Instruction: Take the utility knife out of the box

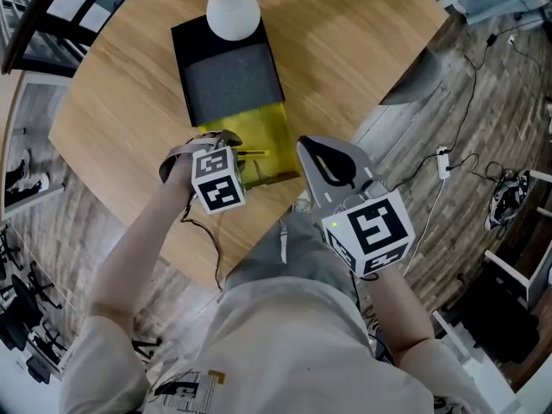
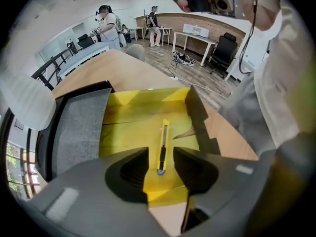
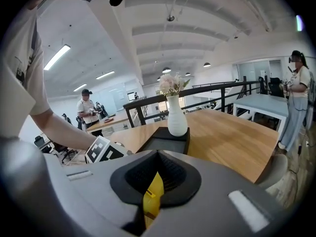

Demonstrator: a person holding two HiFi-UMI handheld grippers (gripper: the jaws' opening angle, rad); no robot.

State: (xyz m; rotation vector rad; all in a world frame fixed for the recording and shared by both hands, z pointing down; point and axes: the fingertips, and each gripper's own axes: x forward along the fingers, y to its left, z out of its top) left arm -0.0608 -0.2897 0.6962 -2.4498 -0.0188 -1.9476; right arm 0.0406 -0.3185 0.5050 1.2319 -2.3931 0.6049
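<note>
Left hand-held gripper (image 2: 161, 154) points down into the yellow box (image 2: 128, 127), jaws wide apart, straddling the utility knife (image 2: 162, 147) on the box floor, untouched. Right hand-held gripper (image 3: 157, 158) pinches the box's wall, presumably to steady it.

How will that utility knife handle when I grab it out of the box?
The knife looks slim and rigid, so it is probably light and stiff. Lying flat on the floor of the box, it may skid rather than roll if nudged. Its smooth yellow body could slip in a loose grip.
</note>
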